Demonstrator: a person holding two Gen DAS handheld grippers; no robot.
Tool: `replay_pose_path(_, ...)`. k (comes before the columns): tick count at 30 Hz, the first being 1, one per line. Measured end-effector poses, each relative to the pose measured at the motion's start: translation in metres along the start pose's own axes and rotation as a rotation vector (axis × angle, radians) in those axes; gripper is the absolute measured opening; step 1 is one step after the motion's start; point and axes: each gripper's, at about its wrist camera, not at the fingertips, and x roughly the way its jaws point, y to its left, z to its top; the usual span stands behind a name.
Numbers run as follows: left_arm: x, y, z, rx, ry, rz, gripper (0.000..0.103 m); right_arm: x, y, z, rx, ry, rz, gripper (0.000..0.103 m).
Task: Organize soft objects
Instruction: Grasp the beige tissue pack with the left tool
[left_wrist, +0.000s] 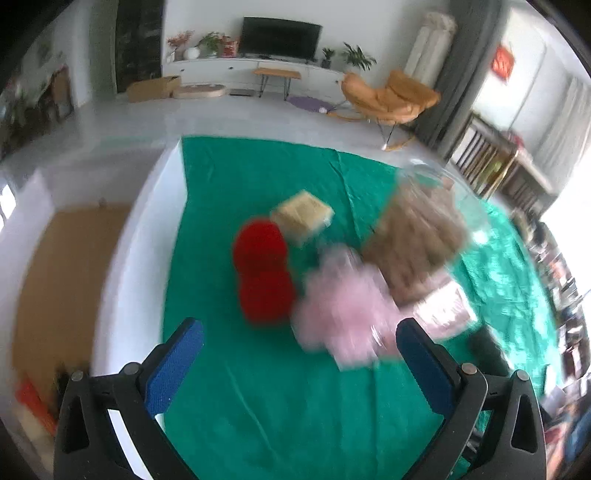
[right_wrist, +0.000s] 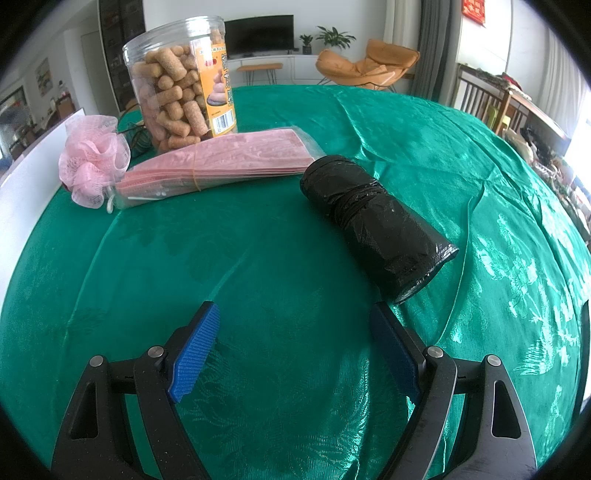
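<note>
A pink mesh bath pouf (left_wrist: 343, 314) lies on the green tablecloth (left_wrist: 258, 369), just ahead of my open, empty left gripper (left_wrist: 299, 332); it also shows in the right wrist view (right_wrist: 92, 158). Two red yarn balls (left_wrist: 262, 269) sit left of it, a tan sponge block (left_wrist: 303, 214) behind. A flat pack of pink sheets (right_wrist: 221, 162) lies by the pouf. A black bag roll (right_wrist: 376, 221) lies ahead and to the right of my open, empty right gripper (right_wrist: 295, 314).
A clear snack jar (right_wrist: 181, 77) stands behind the pink pack; it appears blurred in the left wrist view (left_wrist: 417, 236). The white table edge (left_wrist: 133, 258) runs along the left. An orange chair (left_wrist: 388, 96) and a TV cabinet (left_wrist: 258, 70) are far behind.
</note>
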Motion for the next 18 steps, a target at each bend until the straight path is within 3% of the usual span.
replay_pose_path(2,0.034,0.002,0.038,0.084,0.084,0.047,0.103,0.0,0.0,0.0,0.0,0.0,0.001,0.085)
replay_pose_path(7,0.105,0.019,0.09,0.11,0.203,0.048,0.102,0.0,0.0,0.0,0.0,0.0,0.0,0.085)
replay_pose_path(13,0.153,-0.013,0.108,0.312,0.247,0.113,0.102,0.0,0.0,0.0,0.0,0.0,0.0,0.085)
replay_pose_path(18,0.185,-0.017,0.119,0.271,0.284,0.105,0.102,0.0,0.0,0.0,-0.001,0.0,-0.001,0.086)
